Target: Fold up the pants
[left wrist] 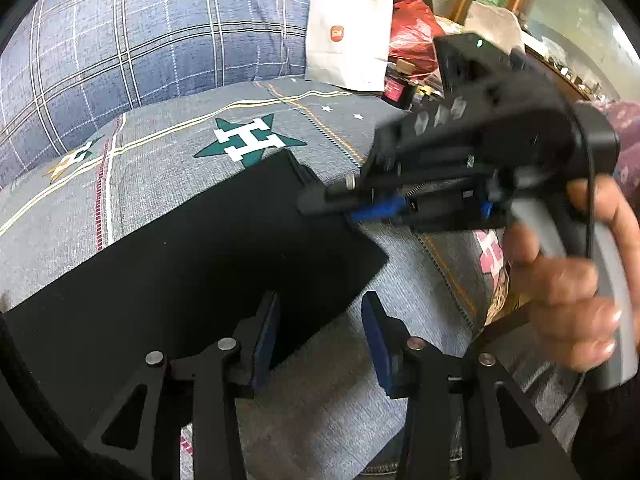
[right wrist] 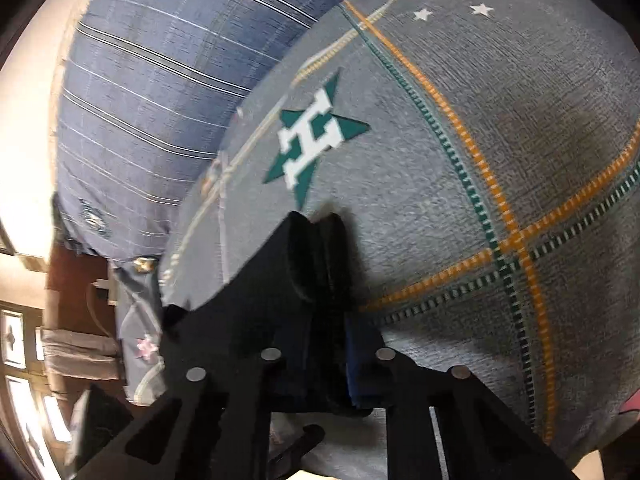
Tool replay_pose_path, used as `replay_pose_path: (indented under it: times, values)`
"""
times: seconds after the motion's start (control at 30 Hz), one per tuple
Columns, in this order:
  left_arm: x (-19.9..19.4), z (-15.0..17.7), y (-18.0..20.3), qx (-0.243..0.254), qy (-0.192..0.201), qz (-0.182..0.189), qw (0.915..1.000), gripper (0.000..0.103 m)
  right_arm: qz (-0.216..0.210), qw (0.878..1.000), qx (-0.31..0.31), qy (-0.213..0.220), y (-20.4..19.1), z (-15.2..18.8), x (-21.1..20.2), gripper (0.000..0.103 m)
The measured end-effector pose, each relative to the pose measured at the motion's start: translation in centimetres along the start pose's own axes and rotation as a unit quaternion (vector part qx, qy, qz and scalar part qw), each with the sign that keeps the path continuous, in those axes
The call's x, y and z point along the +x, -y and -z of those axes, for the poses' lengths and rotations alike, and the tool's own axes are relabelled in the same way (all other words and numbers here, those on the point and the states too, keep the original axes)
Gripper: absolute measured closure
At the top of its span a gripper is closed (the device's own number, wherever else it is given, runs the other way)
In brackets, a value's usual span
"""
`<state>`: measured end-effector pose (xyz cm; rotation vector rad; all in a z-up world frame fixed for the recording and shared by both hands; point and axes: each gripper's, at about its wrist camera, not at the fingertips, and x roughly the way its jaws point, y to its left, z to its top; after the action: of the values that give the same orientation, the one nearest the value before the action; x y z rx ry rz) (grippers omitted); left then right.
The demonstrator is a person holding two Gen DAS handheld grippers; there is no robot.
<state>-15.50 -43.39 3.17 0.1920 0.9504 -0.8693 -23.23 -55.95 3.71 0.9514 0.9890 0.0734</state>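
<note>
Black pants (left wrist: 180,248): folded flat on a grey bedspread (left wrist: 408,292) printed with green stars; long axis runs diagonally from the lower left of the left wrist view up toward the star.

Left gripper (left wrist: 320,336): jaws parted, straddling the pants' near edge, pads not pressing.

Right gripper (left wrist: 320,200): pinched onto the pants' far corner; its own view shows the cloth bunched between the closed pads (right wrist: 352,360).

Left wrist view only: hand (left wrist: 568,280) on grey handle, white paper bag (left wrist: 348,40), red plastic bag (left wrist: 412,32).
</note>
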Motion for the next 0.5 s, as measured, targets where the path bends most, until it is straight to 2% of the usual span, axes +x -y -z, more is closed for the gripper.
replay_pose_path:
  times: [0.07, 0.13, 0.2, 0.27, 0.3, 0.37, 0.4, 0.5]
  values:
    - [-0.1, 0.2, 0.5, 0.019, 0.001, 0.001, 0.9998, 0.058, -0.037, 0.999, 0.002, 0.003, -0.1, -0.1, -0.3, 0.09]
    - [-0.3, 0.3, 1.4, 0.041, 0.009, -0.007, 0.9991, 0.045, -0.073, 0.997, 0.01, 0.001, -0.1, -0.1, -0.3, 0.09]
    - [-0.2, 0.3, 2.4, 0.063, 0.023, -0.045, 0.9968, 0.041, -0.106, 0.994, 0.018, -0.002, 0.0, -0.2, -0.4, 0.09]
    - [0.3, 0.0, 2.9, 0.072, 0.029, -0.09, 0.993, 0.041, -0.119, 0.993, 0.019, -0.002, 0.0, -0.3, -0.5, 0.09]
    - [0.7, -0.1, 3.1, 0.077, 0.035, -0.1, 0.9914, 0.042, -0.12, 0.993, 0.02, -0.002, 0.0, -0.3, -0.4, 0.09]
    - [1.3, -0.2, 3.6, 0.099, 0.035, -0.123, 0.9868, 0.07, -0.122, 0.992, 0.029, -0.004, 0.3, -0.2, -0.2, 0.09]
    - [1.6, -0.2, 3.7, 0.107, 0.032, -0.146, 0.9828, 0.081, -0.121, 0.992, 0.03, -0.005, 0.4, -0.3, -0.4, 0.09]
    - [0.8, 0.1, 2.4, 0.083, 0.047, -0.127, 0.9873, 0.089, -0.115, 0.993, 0.029, -0.012, 0.6, -0.4, -0.5, 0.09]
